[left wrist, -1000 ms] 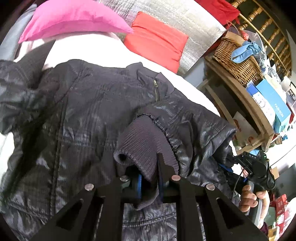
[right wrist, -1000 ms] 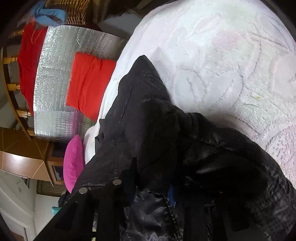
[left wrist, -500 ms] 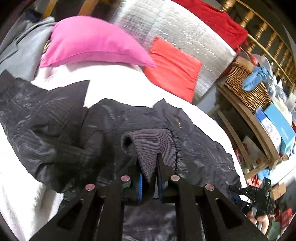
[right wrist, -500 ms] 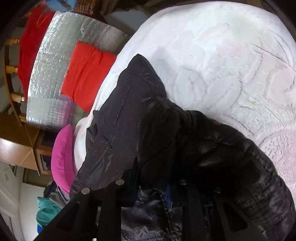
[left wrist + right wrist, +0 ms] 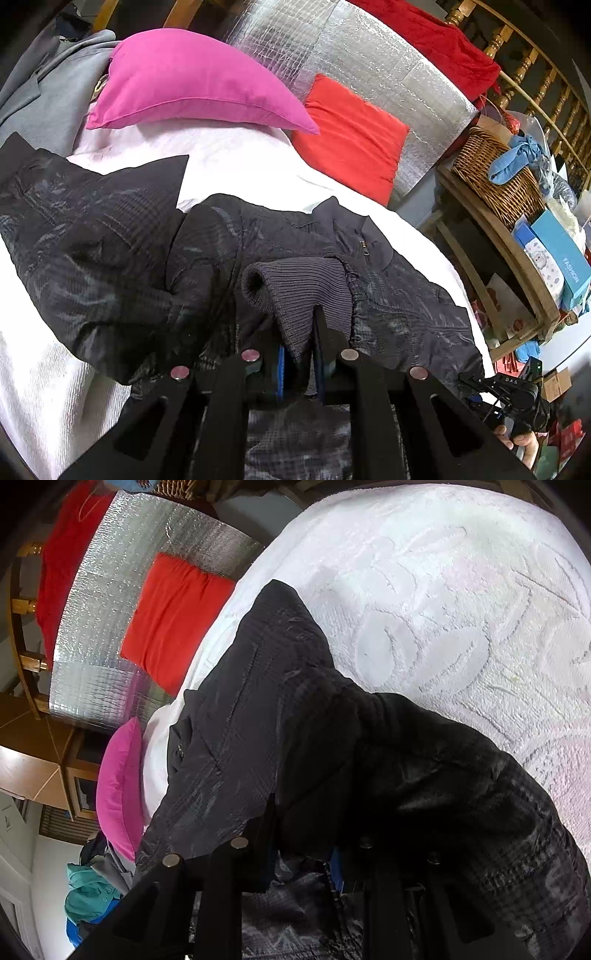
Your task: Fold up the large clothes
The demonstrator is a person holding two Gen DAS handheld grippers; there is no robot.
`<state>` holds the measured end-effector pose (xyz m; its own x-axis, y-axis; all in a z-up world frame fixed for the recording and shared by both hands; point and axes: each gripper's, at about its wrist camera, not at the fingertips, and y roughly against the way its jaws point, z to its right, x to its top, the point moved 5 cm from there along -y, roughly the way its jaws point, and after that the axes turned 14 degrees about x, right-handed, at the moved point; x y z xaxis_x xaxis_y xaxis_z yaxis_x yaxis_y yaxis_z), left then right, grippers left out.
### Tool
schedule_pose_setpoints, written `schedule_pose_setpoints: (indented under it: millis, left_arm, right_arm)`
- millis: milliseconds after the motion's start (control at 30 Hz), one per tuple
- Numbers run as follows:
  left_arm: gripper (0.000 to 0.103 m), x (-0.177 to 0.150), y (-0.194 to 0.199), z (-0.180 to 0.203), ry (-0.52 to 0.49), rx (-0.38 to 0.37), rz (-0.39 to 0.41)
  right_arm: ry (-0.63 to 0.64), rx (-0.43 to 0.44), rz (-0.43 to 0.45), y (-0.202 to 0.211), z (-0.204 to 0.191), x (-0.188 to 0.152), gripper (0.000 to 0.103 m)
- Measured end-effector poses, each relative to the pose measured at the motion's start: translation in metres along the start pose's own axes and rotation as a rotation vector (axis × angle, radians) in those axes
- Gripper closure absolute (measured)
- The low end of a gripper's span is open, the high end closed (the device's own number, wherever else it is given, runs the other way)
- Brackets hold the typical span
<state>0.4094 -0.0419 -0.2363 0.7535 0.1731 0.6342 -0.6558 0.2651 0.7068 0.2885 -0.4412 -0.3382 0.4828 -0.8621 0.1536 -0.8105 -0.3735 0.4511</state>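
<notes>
A bed [image 5: 258,173] under a white textured cover fills the room's middle. At its head a silver foil sheet [image 5: 369,66] leans, with a red cushion [image 5: 351,136] against it and a pink pillow [image 5: 192,85] beside. A red cloth [image 5: 436,37] drapes over a wooden railing [image 5: 532,74]. On a wooden shelf [image 5: 517,258] stand a wicker basket [image 5: 498,177] and blue boxes [image 5: 561,251]. Daylight is bright.

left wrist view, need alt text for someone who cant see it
The left gripper is shut on the ribbed knit cuff of a dark jacket spread over a white bedspread. A pink pillow and a red cushion lie behind it, and a wicker basket sits on a shelf to the right.
</notes>
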Motion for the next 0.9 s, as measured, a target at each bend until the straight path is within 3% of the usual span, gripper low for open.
schedule_pose_setpoints:
  millis: [200,600,900]
  left_arm:
    - [0.090,0.0031,0.0080,0.0022,-0.012,0.000,0.030]
    - [0.090,0.0026,0.0038,-0.0024,-0.008,0.024,0.023]
    - [0.090,0.0015,0.0028,-0.0051,-0.013,0.033,0.010]
  right_arm:
    - [-0.007,0.004,-0.007,-0.0012,0.0008,0.0007,0.079]
    - [-0.007,0.005,-0.012,-0.0007,0.0013,-0.0006,0.078]
    - [-0.075,0.051,-0.030,0.0013,0.0061,-0.0005,0.075]
